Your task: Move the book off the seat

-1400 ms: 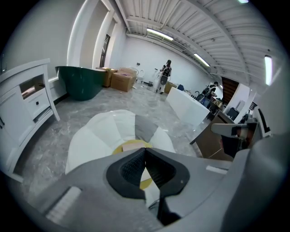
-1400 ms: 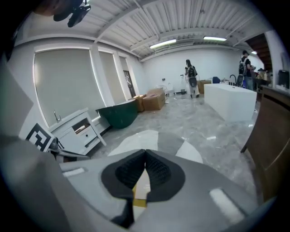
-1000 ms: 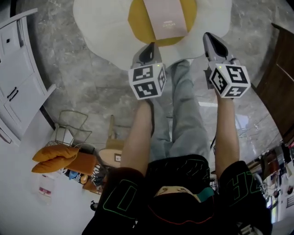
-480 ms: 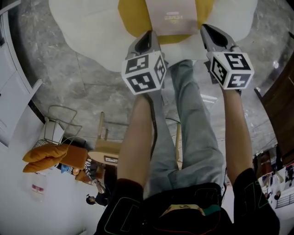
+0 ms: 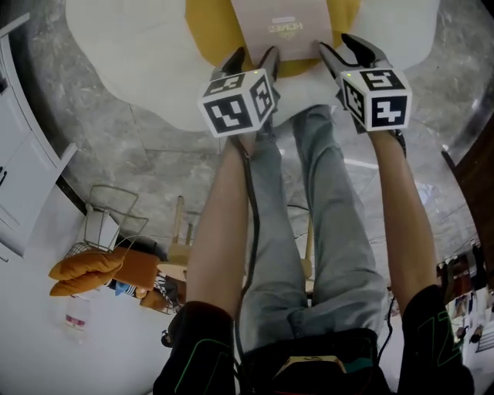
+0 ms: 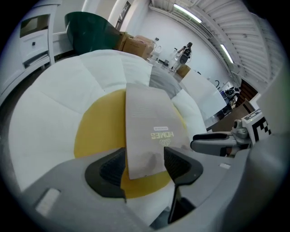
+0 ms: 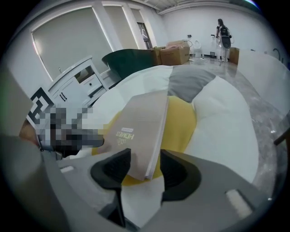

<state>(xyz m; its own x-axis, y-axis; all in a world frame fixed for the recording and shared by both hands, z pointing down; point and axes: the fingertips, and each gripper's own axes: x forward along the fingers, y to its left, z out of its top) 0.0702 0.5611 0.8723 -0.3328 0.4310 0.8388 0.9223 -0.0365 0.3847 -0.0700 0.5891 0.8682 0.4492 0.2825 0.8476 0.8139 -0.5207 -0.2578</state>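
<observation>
Book (image 5: 282, 23) corners lie loose between just-opened jaws of both hand-held grippers (image 5: 251, 54) (image 5: 343, 46).

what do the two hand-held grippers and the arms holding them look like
The left hand-held gripper and right hand-held gripper are grey with black ribbed pads and a white cube of black square markers. A dark cable runs down the left forearm. The sleeves are short and black with green line print.
</observation>
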